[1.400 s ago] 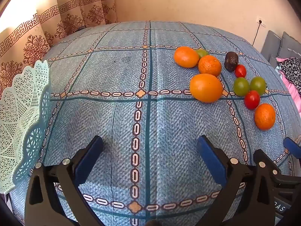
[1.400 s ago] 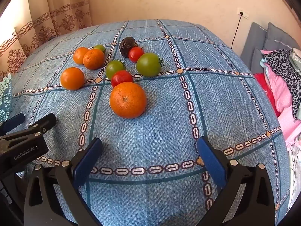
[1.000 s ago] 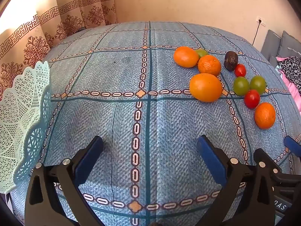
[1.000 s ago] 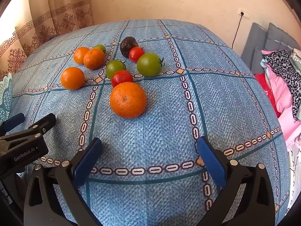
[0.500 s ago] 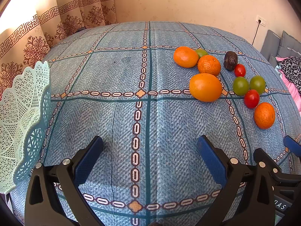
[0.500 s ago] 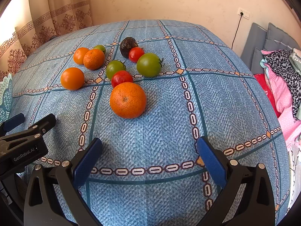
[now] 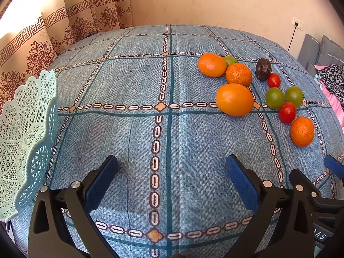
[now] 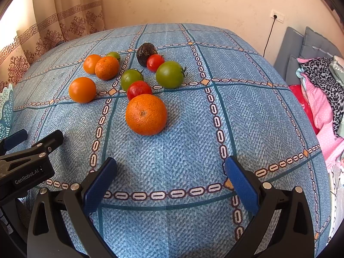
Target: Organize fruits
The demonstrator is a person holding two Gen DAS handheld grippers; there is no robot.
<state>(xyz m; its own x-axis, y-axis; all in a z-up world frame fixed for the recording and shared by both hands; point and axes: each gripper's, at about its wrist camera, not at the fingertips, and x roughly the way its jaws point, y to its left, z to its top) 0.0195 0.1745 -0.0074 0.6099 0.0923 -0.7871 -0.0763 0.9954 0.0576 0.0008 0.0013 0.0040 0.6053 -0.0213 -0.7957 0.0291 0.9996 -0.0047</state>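
Left gripper (image 7: 171, 174) and right gripper (image 8: 169, 175) both spread wide, empty, over woven blue tablecloth (image 8: 193, 142); pebbled round orange (image 8: 146, 114) ahead; lattice plastic basket (image 7: 23, 133) left.

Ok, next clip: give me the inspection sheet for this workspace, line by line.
Surface: blue patterned tablecloth, flat, no spills seen.
Job's things: four oranges, nearest one just ahead of the right tongs; two red tomatoes, two larger green tomatoes, a small green fruit, a dark avocado, all loose in one cluster; mint lattice basket at the left edge, contents not visible.
Clutter: nothing seen on the cloth.
Grippers: left tongs and right tongs both open, holding nothing.
Cables: black cord hanging from the wall socket.
Surroundings: patterned curtains; piled clothing to the right.
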